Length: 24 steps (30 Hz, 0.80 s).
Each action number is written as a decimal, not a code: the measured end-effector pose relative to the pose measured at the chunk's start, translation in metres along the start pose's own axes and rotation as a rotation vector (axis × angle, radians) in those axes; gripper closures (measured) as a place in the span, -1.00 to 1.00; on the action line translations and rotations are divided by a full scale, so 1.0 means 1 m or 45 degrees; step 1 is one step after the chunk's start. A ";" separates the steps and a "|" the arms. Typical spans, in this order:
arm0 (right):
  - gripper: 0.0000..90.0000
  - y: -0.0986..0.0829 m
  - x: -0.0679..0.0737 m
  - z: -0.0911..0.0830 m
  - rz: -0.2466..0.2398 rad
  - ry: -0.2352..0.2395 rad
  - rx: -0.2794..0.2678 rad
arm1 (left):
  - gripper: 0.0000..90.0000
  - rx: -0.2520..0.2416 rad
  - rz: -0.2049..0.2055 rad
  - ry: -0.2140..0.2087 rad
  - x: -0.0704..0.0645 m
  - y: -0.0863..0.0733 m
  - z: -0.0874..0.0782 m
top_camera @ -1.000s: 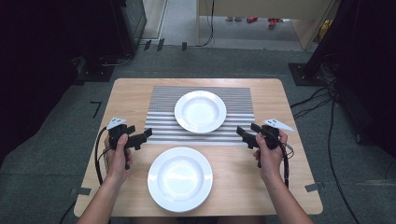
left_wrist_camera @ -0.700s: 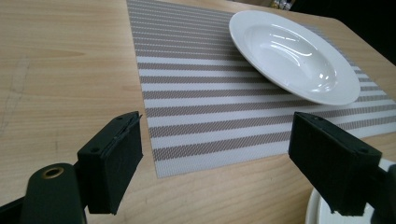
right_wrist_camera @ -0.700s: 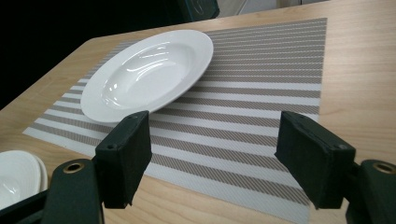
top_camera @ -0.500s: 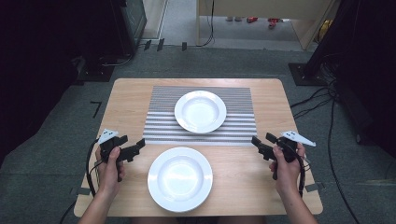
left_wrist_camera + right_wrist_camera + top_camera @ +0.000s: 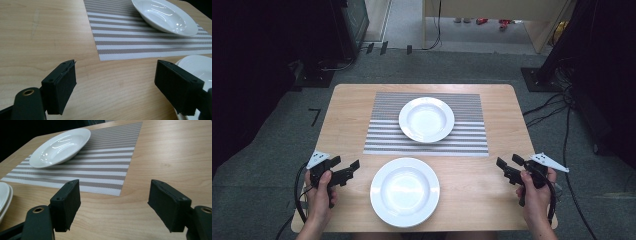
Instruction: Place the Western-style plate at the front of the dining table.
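Note:
A white deep plate [image 5: 426, 119] sits on a grey-and-white striped placemat [image 5: 382, 131] at the table's middle; it also shows as the plate [image 5: 165, 15] and the plate [image 5: 60, 146] in the gripper views. A second white plate [image 5: 405, 190] lies on bare wood near the front edge. My left gripper [image 5: 351, 167] rests at the front left, open, with bare wood between its jaws [image 5: 115, 85]. At the front right, my right gripper [image 5: 504, 166] is open too, pointing at the placemat's corner [image 5: 117, 190]. Neither holds anything.
The wooden table [image 5: 347, 105] has bare areas on both sides of the mat. Cables [image 5: 562, 115] run over the grey floor to the right. Dark equipment [image 5: 347, 25] stands behind the table at the left.
Both hands have pulled back toward the front edge and outward to the table's sides. The jaws stay open and the plates have not moved.

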State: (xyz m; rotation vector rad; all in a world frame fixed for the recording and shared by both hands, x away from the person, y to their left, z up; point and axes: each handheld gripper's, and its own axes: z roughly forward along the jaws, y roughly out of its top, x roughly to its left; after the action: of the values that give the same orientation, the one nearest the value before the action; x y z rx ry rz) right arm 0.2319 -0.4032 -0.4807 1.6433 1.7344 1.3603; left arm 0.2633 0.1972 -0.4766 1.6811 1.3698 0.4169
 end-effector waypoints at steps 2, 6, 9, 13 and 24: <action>-0.43 -0.003 -0.003 -0.004 -0.006 -0.002 0.004 | -0.61 0.000 -0.006 0.007 0.002 -0.004 -0.003; -0.44 -0.008 -0.009 -0.013 -0.001 -0.013 0.009 | -0.61 0.005 -0.014 0.019 0.007 -0.011 -0.009; -0.46 -0.011 -0.013 -0.020 -0.009 -0.011 0.008 | -0.61 0.003 -0.017 0.031 0.011 -0.015 -0.015; -0.47 -0.016 -0.016 -0.027 -0.008 -0.019 0.020 | -0.61 0.013 -0.016 0.051 0.015 -0.021 -0.021; -0.49 -0.033 -0.029 -0.042 -0.011 -0.064 0.064 | -0.61 0.035 -0.007 0.127 0.026 -0.043 -0.033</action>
State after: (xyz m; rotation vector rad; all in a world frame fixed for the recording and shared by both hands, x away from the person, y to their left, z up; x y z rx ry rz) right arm 0.1868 -0.4402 -0.4987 1.6803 1.7585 1.2704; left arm 0.2226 0.2342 -0.5001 1.6984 1.4579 0.4865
